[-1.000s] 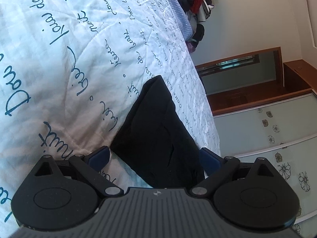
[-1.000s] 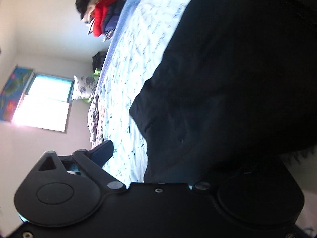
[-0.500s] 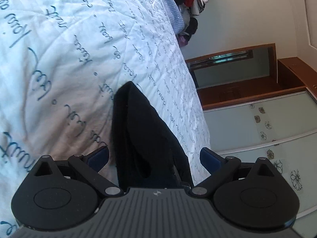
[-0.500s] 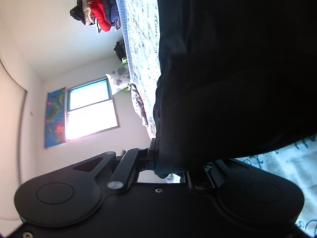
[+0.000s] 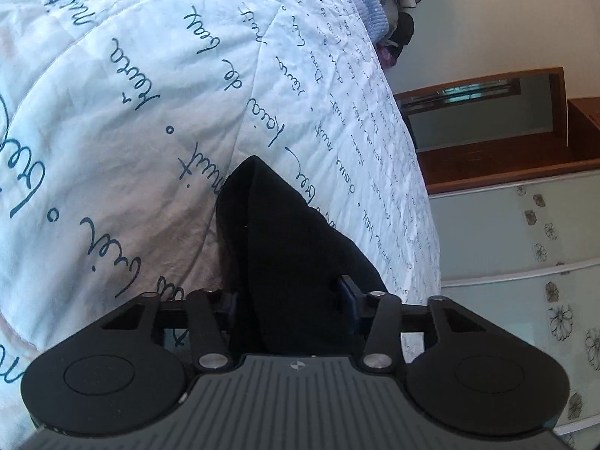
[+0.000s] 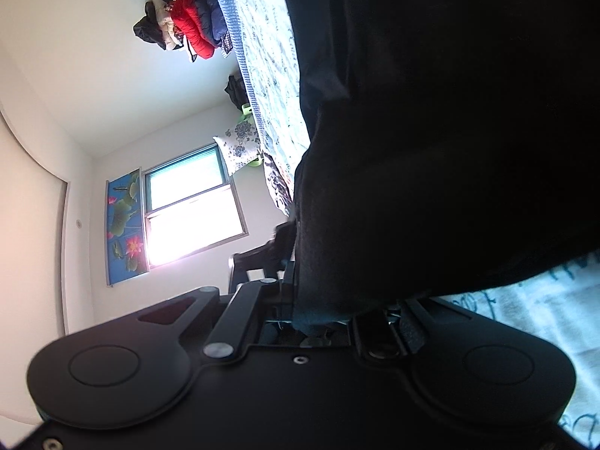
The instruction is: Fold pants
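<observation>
Through your left wrist camera, the black pants (image 5: 285,247) rise as a soft matte peak off the bed (image 5: 131,112), whose quilted pale-blue cover carries dark looping script. That peak runs straight down between the fingers of your left gripper (image 5: 288,300). The blue pads sit close on either side of the cloth and the jaws are closing on it — a second ago they stood wide apart with the fabric lying flatter and broader on the bed. Beyond the bed's far edge from the pants stand a wooden-framed mirror (image 5: 483,108) and frosted glass panels (image 5: 525,247) printed with small flowers.

Through your right wrist camera, the pants (image 6: 450,131) fill most of the view as a heavy dark sheet hanging above the bed (image 6: 270,75). Your right gripper (image 6: 315,311) is closed tight on a bunched fold of the hem, the fabric pinched where the fingers meet — a second ago one blue finger still stood clear of the cloth. Past the pants lie a heap of red and dark clothes (image 6: 183,33), a flowered pillow (image 6: 240,146) and a bright window (image 6: 191,210).
</observation>
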Demonstrator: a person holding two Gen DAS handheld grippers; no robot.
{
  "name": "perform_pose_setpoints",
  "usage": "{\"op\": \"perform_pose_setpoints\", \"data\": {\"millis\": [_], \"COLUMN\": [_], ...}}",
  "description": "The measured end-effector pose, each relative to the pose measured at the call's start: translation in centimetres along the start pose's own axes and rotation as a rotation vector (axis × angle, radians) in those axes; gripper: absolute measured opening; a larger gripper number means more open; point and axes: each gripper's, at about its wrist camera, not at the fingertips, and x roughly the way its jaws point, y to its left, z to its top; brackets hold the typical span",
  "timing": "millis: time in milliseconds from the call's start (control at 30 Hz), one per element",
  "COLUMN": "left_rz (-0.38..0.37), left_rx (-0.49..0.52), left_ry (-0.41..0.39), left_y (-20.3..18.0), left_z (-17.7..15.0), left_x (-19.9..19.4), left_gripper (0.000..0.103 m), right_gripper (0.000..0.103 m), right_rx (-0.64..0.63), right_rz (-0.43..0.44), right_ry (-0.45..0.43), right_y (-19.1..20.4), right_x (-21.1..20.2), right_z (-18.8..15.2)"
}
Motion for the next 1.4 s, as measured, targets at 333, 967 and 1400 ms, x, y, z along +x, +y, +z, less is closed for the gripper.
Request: {"op": "perform_pose_setpoints", "data": {"millis": [333, 967, 1400], "left_rz": [0.246, 0.357, 0.370], "left_rx": [0.329, 0.496, 0.579], "left_ry": [-0.065, -0.119, -0.144], "left_y": [-4.6, -10.0, -15.0], "left_z": [-1.2, -3.0, -5.7], "left_x": [-0.4, -1.1, -1.5], "left_gripper": [0.025, 0.017, 0.016], "right_gripper": [0.038, 0.046, 0.085], "right_rx": [-0.091, -0.565, -0.357], "right_rz": [-0.093, -0.333, -0.055], "right_ry": [0.047, 0.147, 0.172], "right_y": [0.5, 5.7, 7.8], "right_x": [-1.1, -5.5, -9.0], "right_z": [-0.3, 2.1, 6.5]}}
